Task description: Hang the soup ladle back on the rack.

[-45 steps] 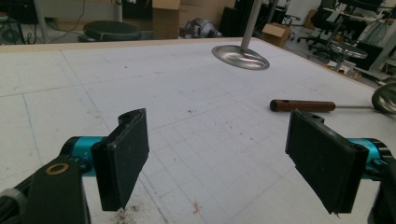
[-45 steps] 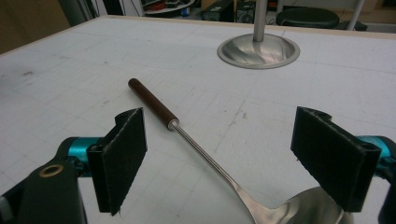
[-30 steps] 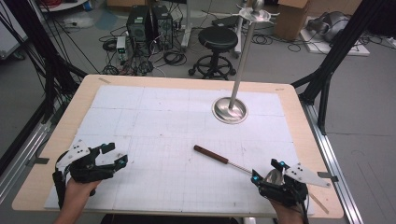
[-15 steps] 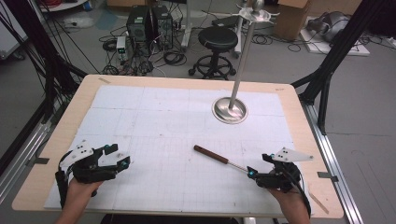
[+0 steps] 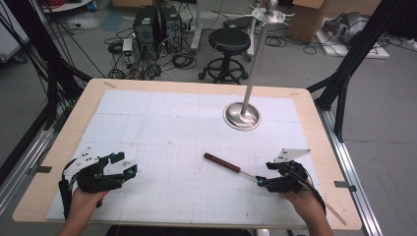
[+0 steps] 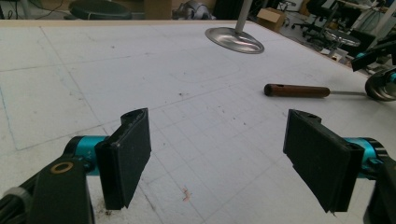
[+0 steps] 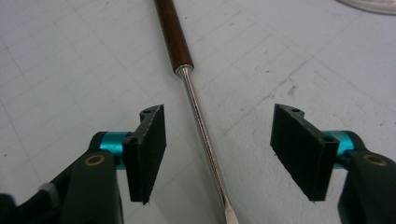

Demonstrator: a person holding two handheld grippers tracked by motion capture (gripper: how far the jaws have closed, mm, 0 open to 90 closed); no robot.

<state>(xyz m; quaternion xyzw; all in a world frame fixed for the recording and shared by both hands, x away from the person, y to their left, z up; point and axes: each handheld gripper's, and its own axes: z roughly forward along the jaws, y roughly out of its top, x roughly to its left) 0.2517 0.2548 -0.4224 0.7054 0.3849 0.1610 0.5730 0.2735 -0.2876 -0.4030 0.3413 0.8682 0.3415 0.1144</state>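
Right claw stands wide open astride the metal shaft of the wooden-handled tool, gripping nothing. Tool lies on the desk, handle toward 10 o'clock. Left claw open, empty.

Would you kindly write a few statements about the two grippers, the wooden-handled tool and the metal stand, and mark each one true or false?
1. The right gripper has its jaws open on either side of the tool's metal shaft. True.
2. The left gripper is shut on the tool's wooden handle. False: it is open, and the handle lies apart from it on the table.
3. The tool lies flat on the white mat. True.
4. The metal stand lies tipped over on its side. False: it stands upright on its round base.
5. The left gripper is touching the stand. False: it is near the table's front left corner, far from it.
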